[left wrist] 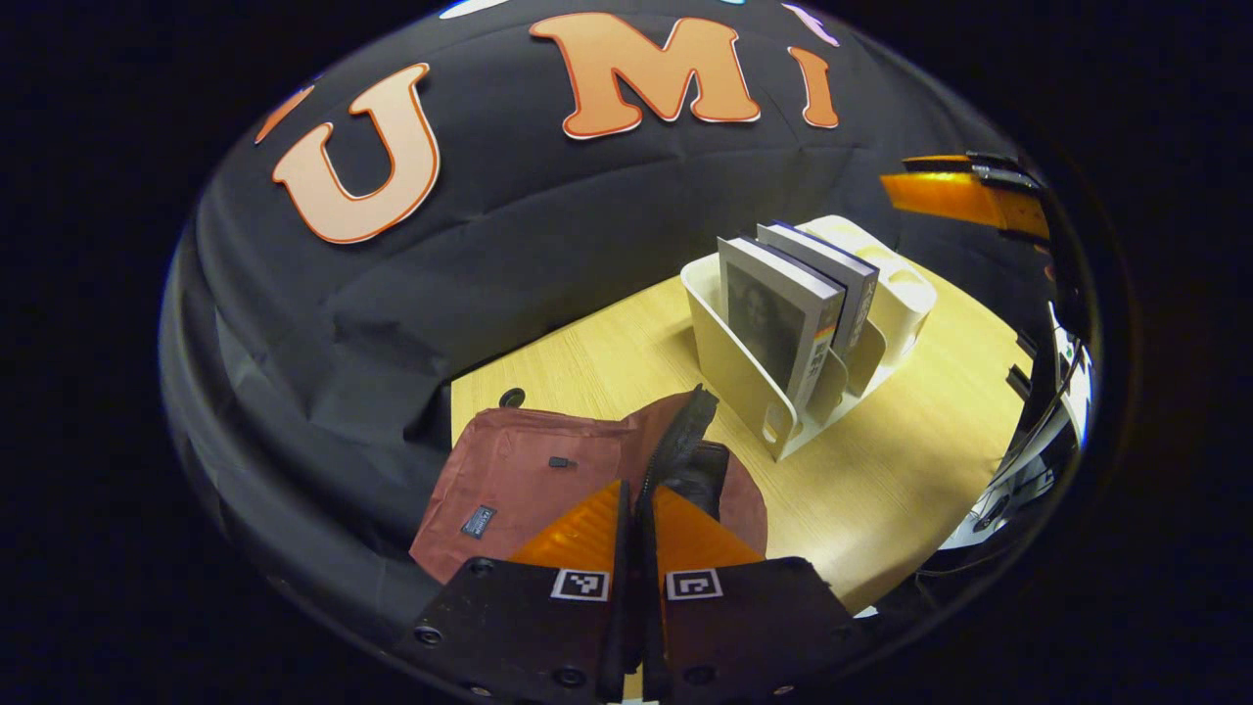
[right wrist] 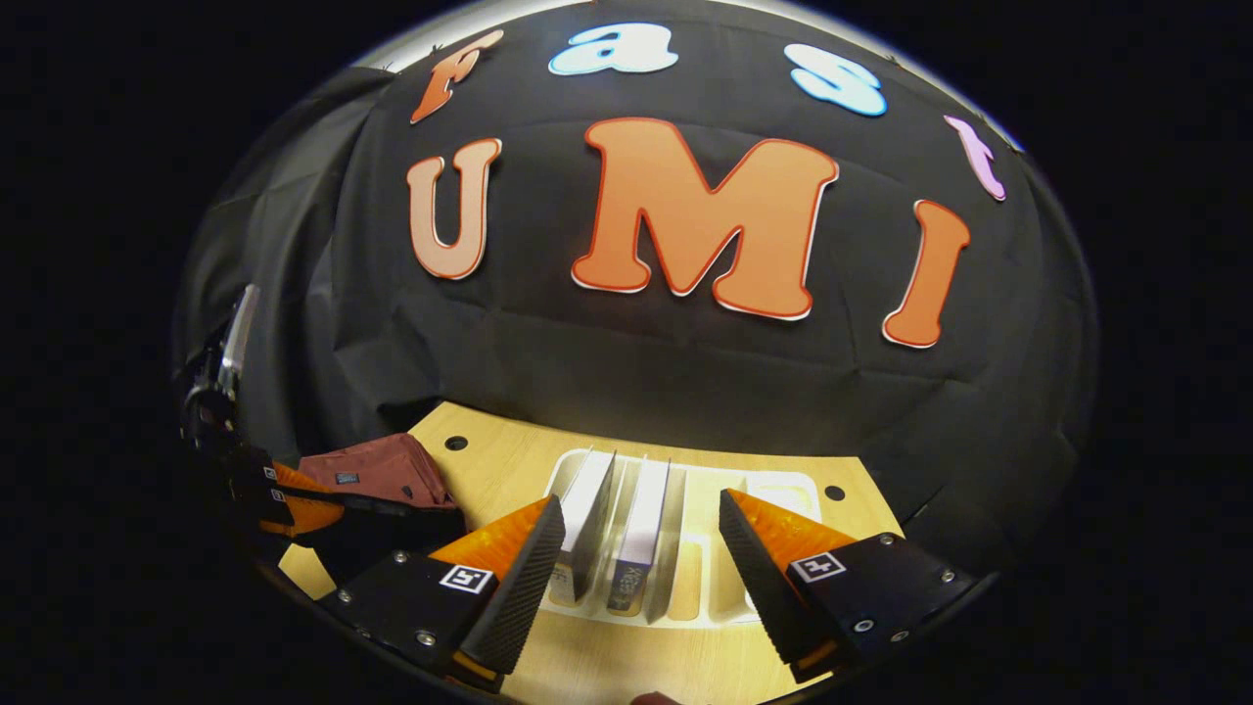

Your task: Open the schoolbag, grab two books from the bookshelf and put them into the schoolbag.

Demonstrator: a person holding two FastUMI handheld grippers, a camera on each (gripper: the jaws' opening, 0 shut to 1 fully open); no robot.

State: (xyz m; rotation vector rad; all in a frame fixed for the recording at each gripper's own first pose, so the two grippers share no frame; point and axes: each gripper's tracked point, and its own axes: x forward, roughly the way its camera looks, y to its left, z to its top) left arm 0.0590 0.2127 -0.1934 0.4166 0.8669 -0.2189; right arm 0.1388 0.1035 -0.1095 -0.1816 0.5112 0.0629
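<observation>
Left tool (left wrist: pixel 638 509) fingers together, pinching a dark strip at the bag mouth. Looks like the zip edge or flap of the schoolbag (left wrist: pixel 519 480), can't tell which. Right tool (right wrist: pixel 641 548) fingers wide apart, holding nothing, hanging above the bookshelf (right wrist: pixel 773 490) w/ both books between its fingers in line of sight.

Schoolbag: reddish-brown, lying flat on the desk (left wrist: pixel 881 470) at the near left corner, just beside the bookshelf. Soft thin fabric, prob light and floppy, so the mouth likely sags shut unless held up. Best hold = the stiffer zip edge, not loose cloth.

Books: two paperbacks upright in adjacent slots of the white rack, left book (right wrist: pixel 584 519) and right book (right wrist: pixel 641 524), tops sticking well above the dividers. Other slots look empty. Seem stiff enough to lift by the top edge; covers look smooth, maybe glossy, so could slip. Moderately heavy for a pinch grip, imo.

Grab point: straddle one book's top edge across its thickness, near the spine side where it's most rigid. Gap between books is narrow, so a finger has to slot in w/o dragging the neighbour. Rack looks light, may lift or tip if a book binds in its slot.
</observation>
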